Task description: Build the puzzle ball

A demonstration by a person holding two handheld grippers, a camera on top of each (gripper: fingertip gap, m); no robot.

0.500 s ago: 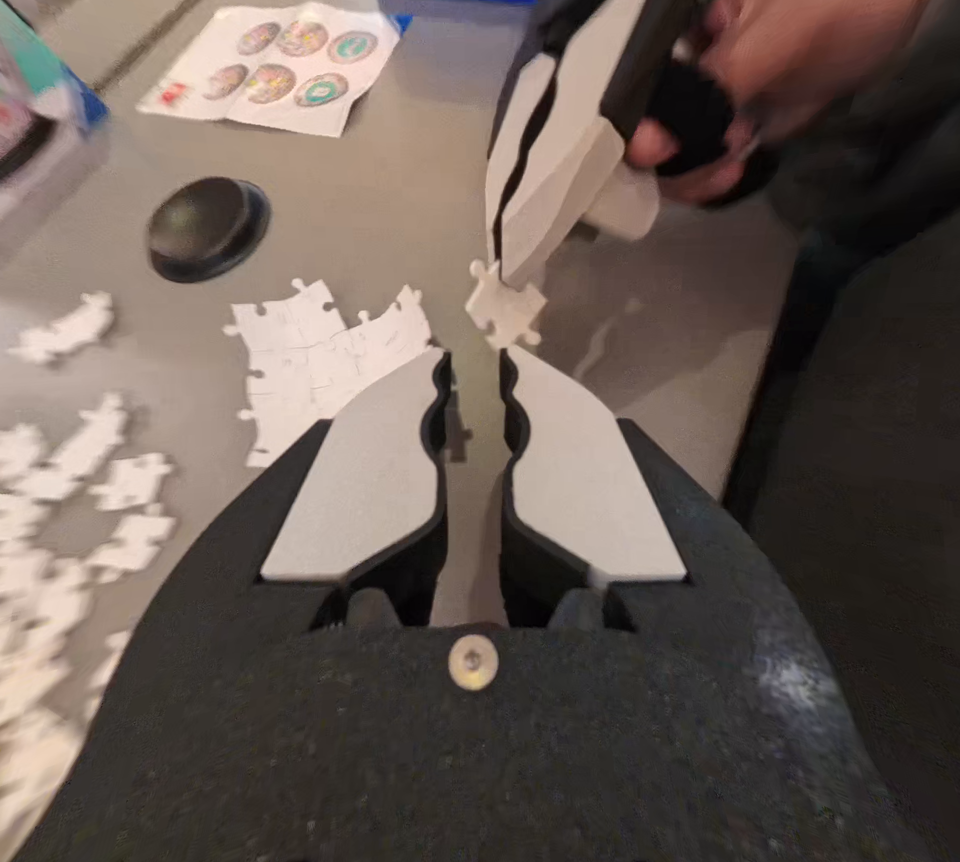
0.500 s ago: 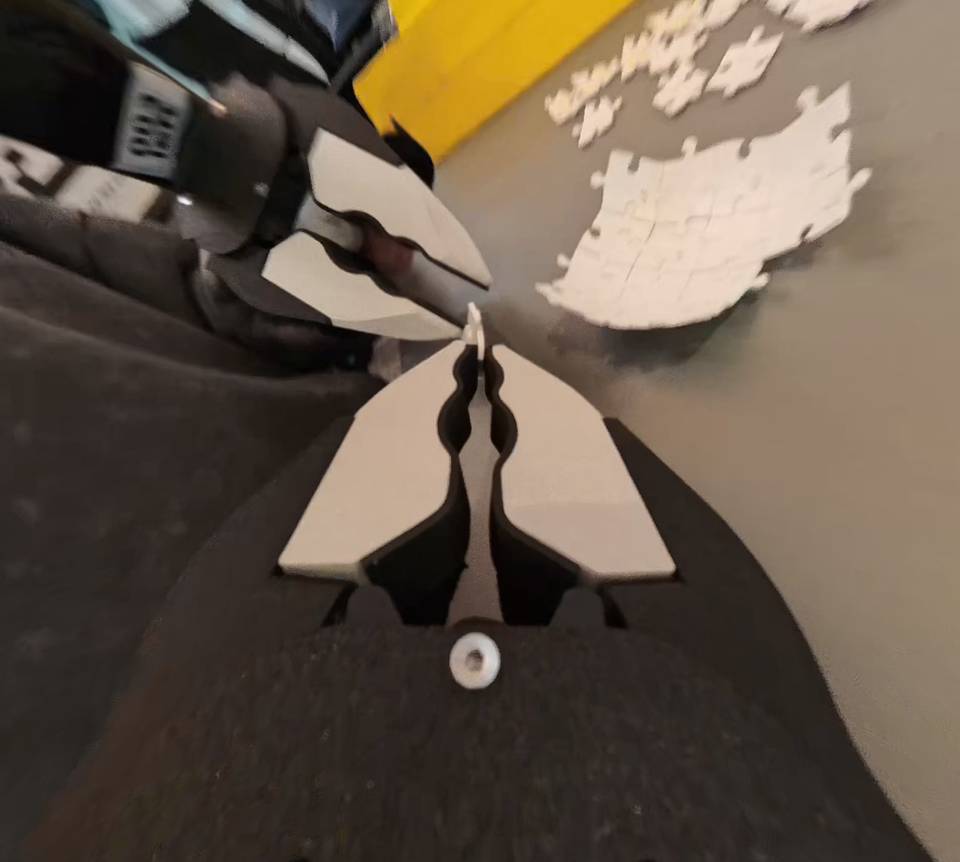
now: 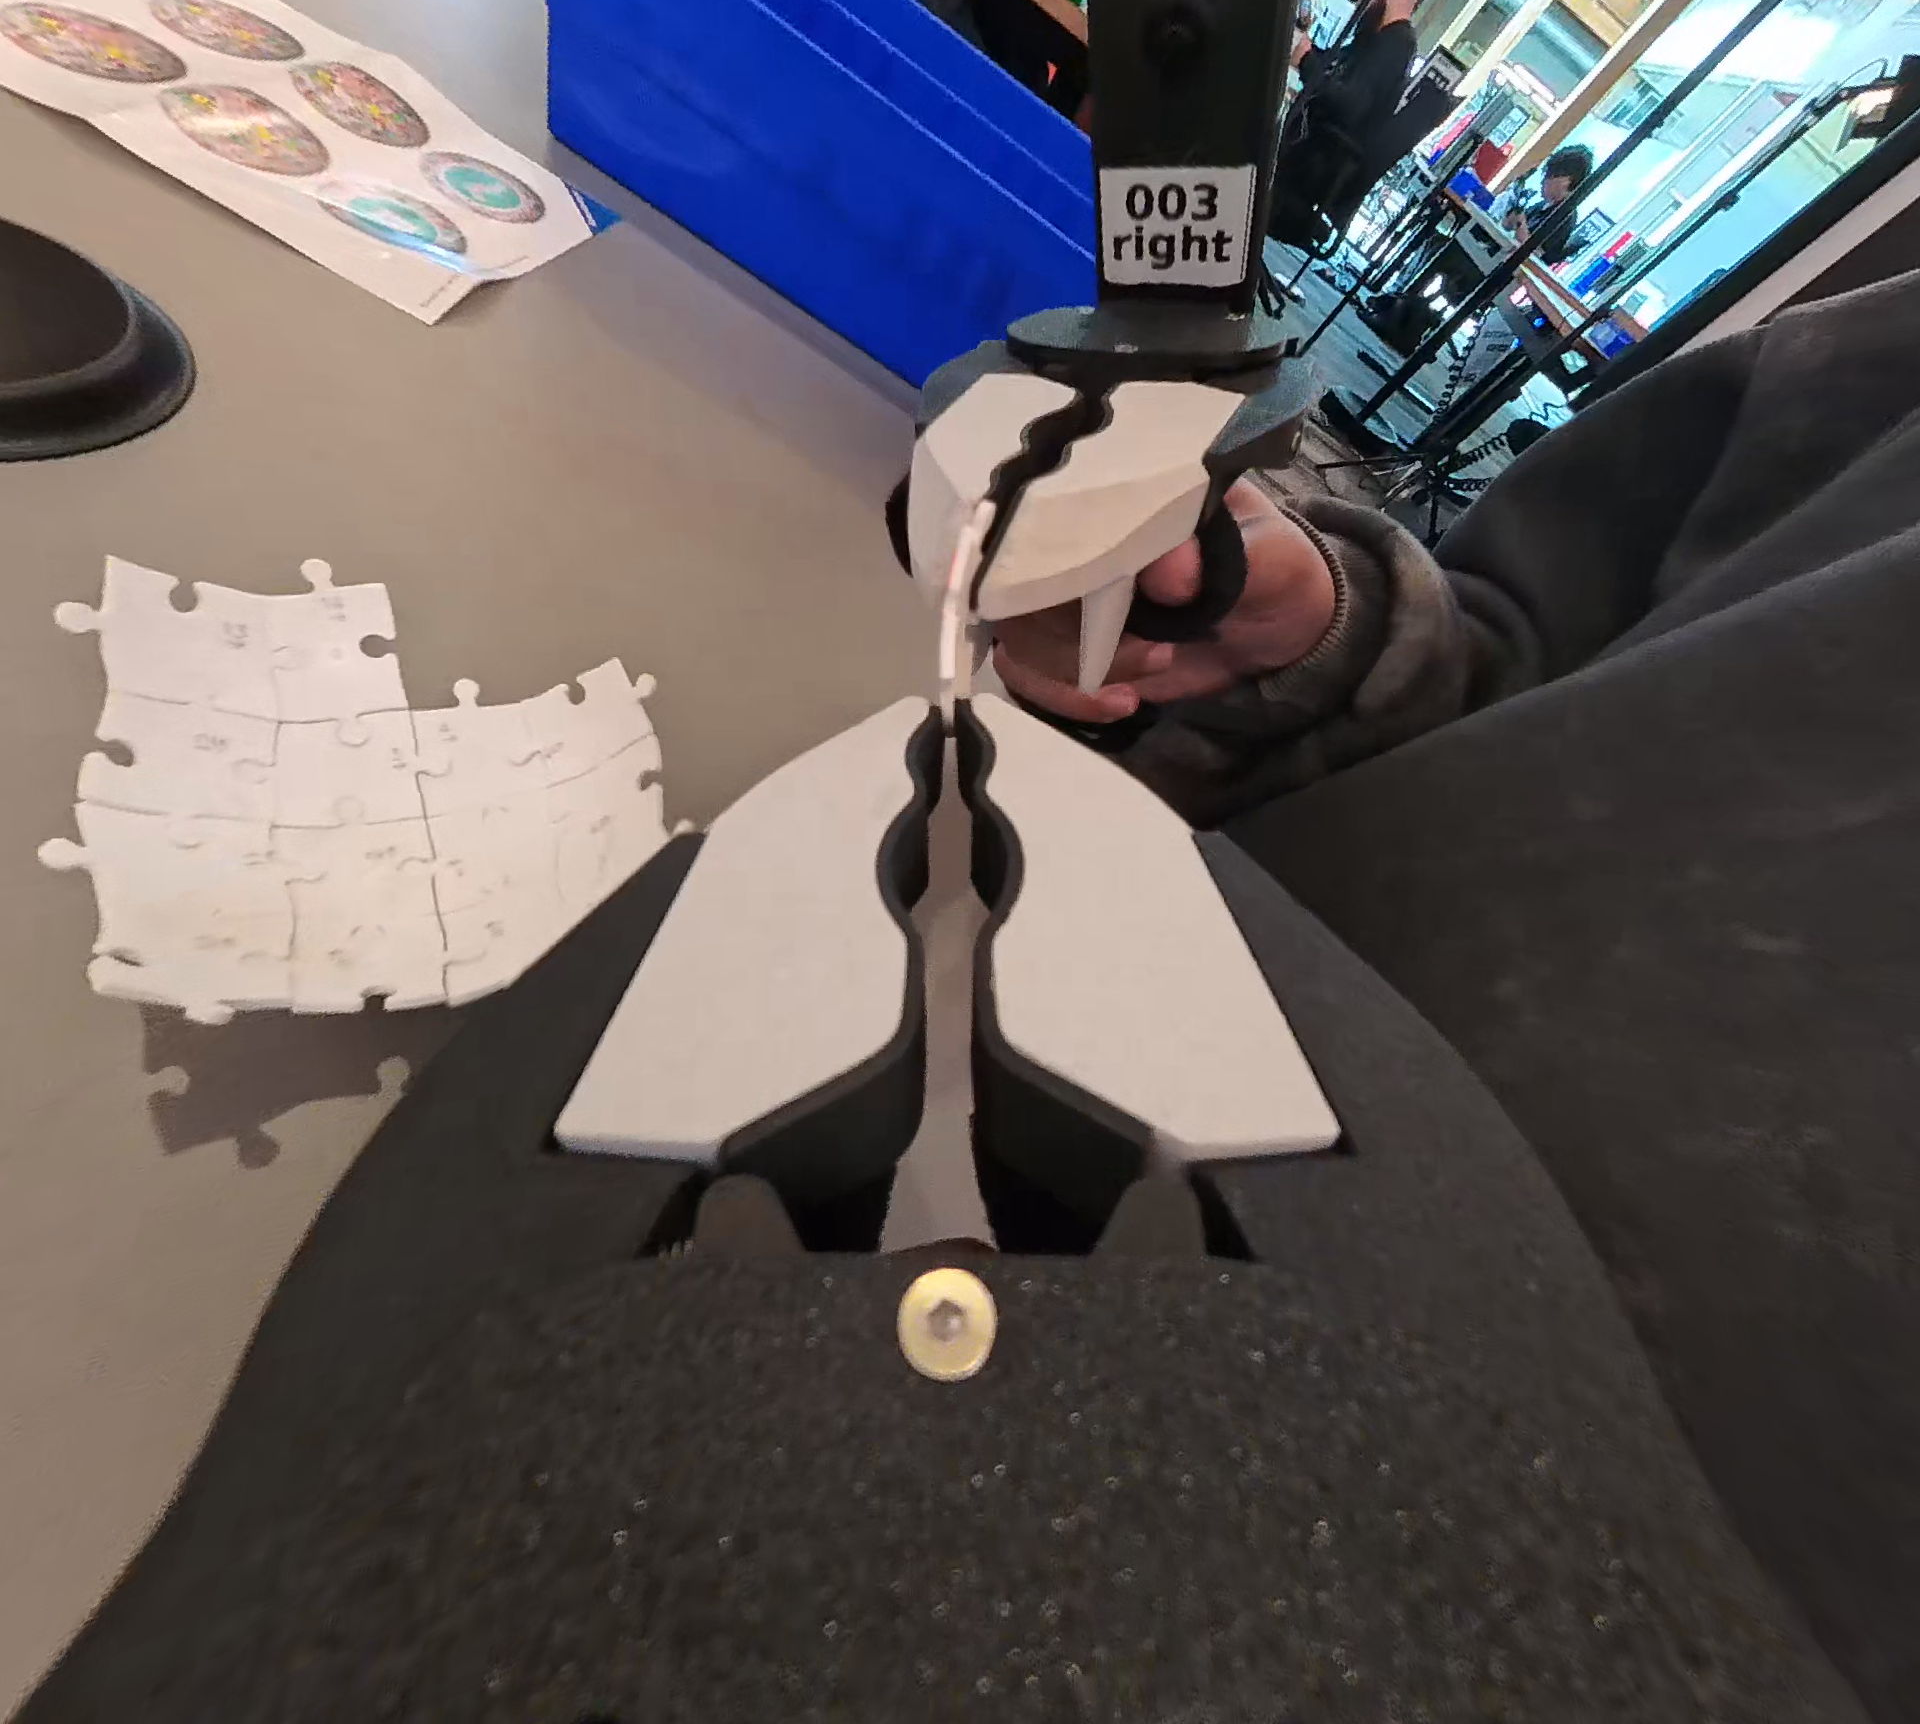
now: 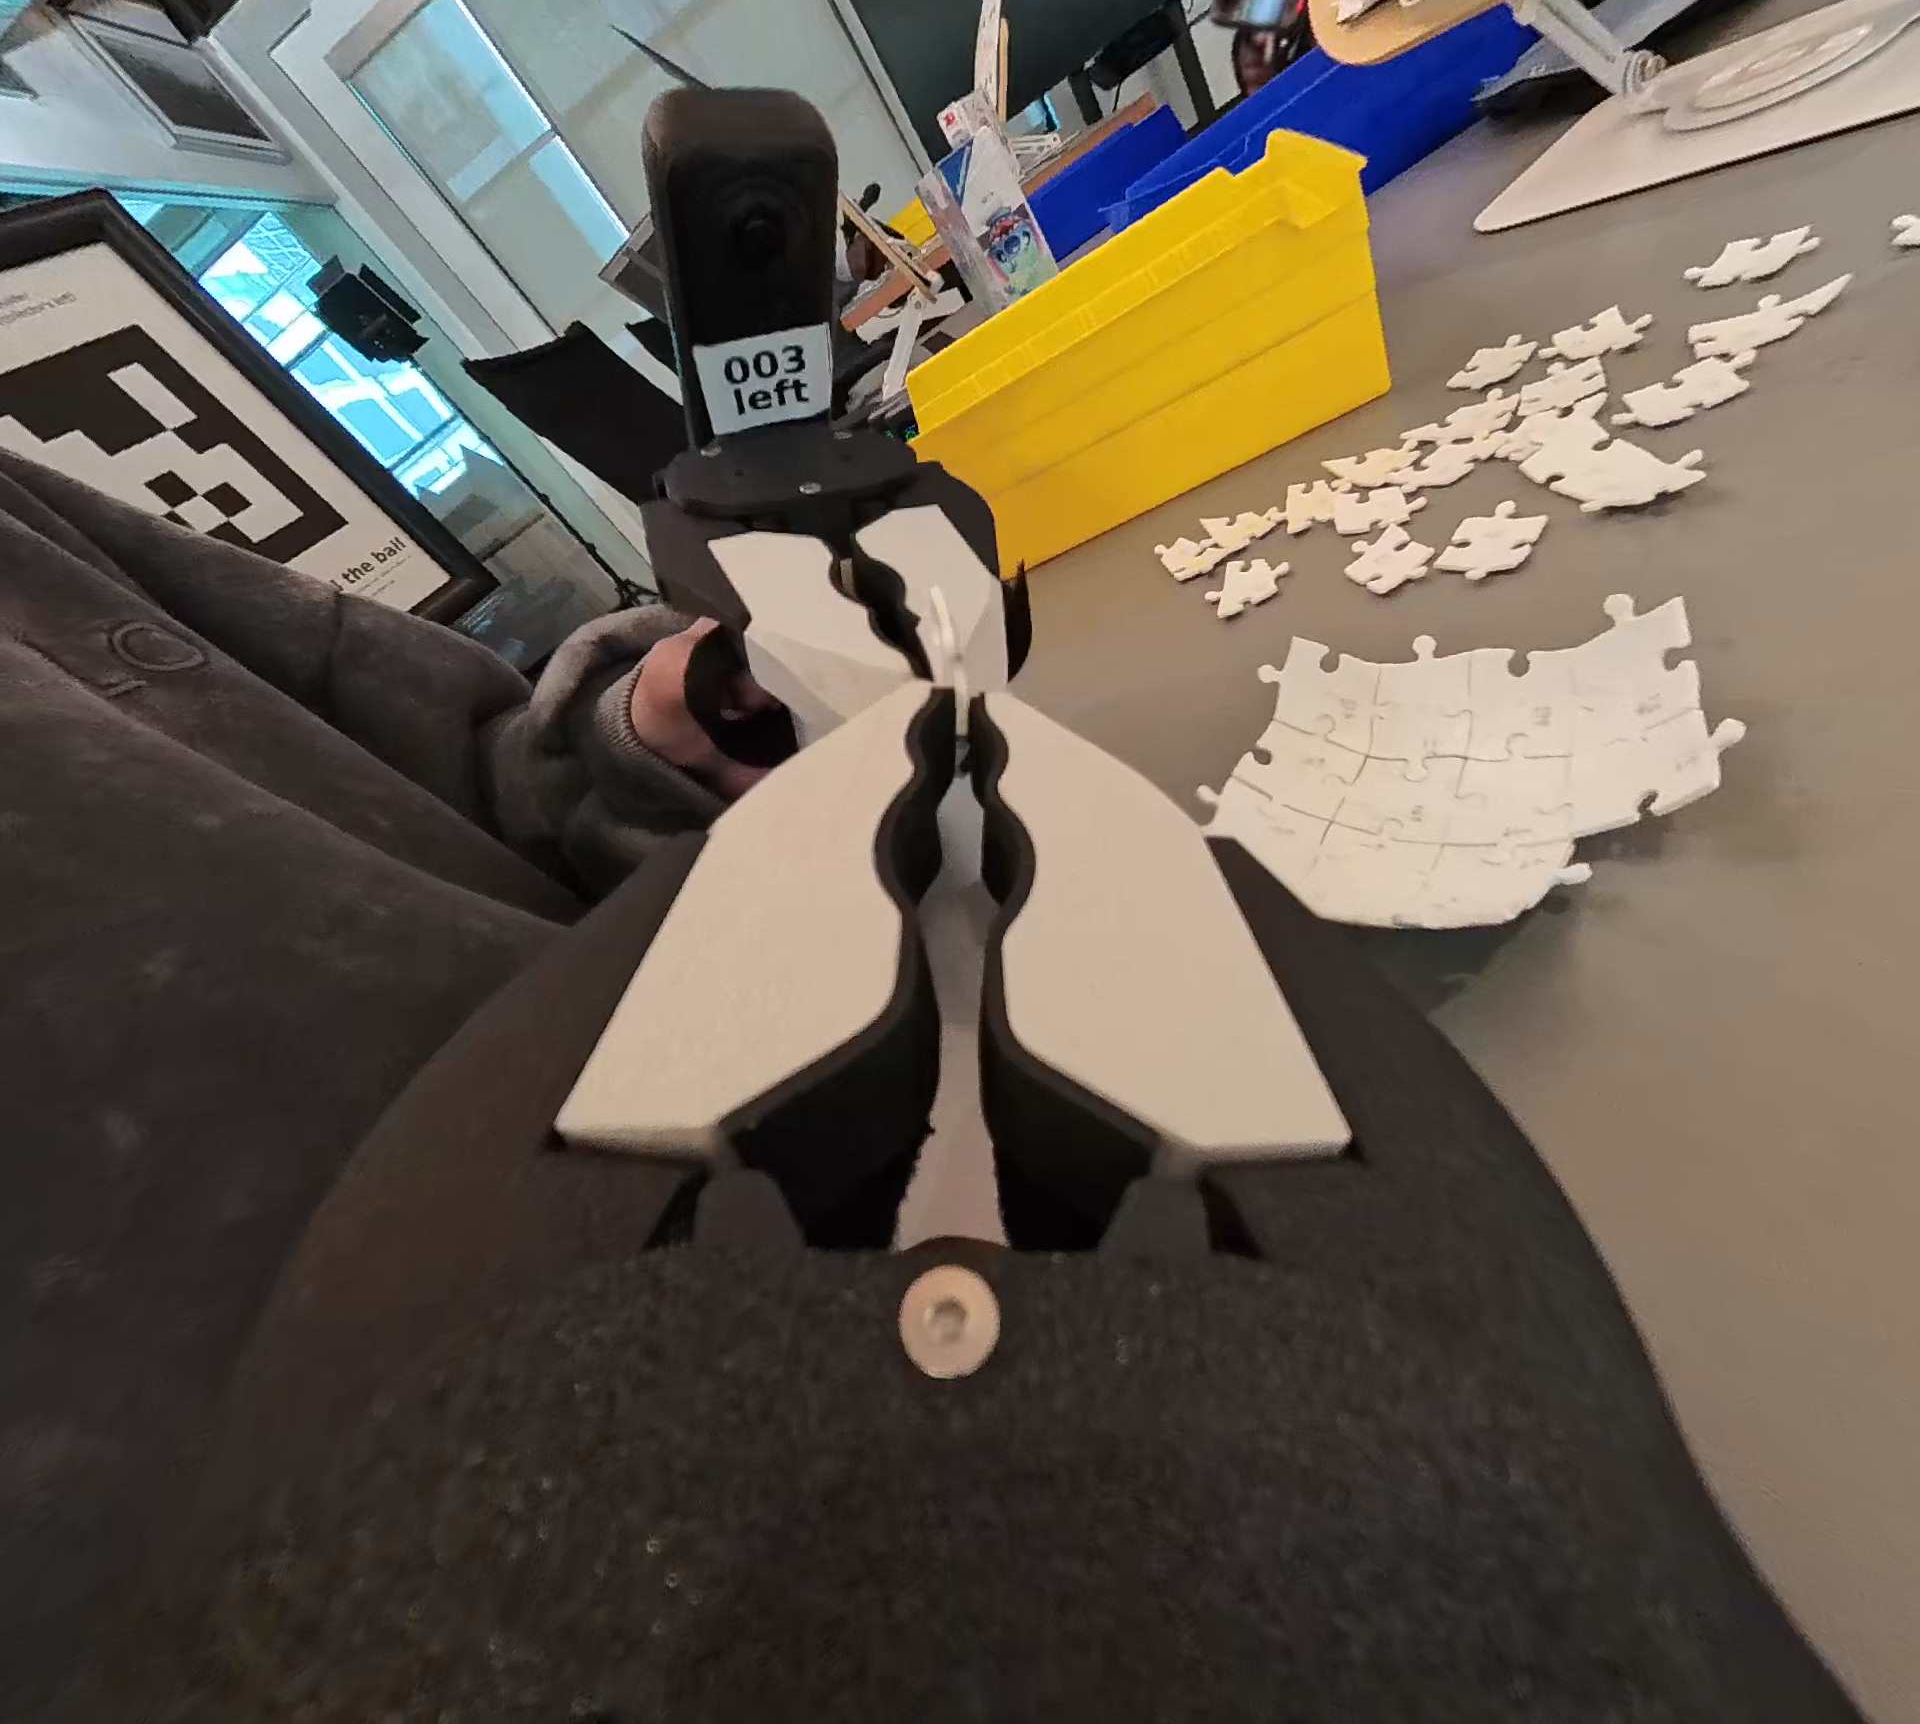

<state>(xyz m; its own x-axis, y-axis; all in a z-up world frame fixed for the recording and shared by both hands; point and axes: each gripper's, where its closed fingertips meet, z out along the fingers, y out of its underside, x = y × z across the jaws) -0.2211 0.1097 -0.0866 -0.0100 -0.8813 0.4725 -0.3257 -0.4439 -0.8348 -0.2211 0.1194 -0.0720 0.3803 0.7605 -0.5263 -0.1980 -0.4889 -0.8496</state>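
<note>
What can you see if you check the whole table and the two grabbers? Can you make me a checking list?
Surface: grey table, flat.
Job's things: joined puzzle patch lies flat on the table; loose puzzle pieces scattered behind it; one single puzzle piece held edge-on in the air between both grippers.
Clutter: blue bin, yellow bin, picture sheet, black round object.
Grippers: left gripper and right gripper face each other tip to tip, both pinched on the single piece.
Cables: nothing seen on the table.
Surroundings: busy workshop with windows, stands and people far off.
</note>
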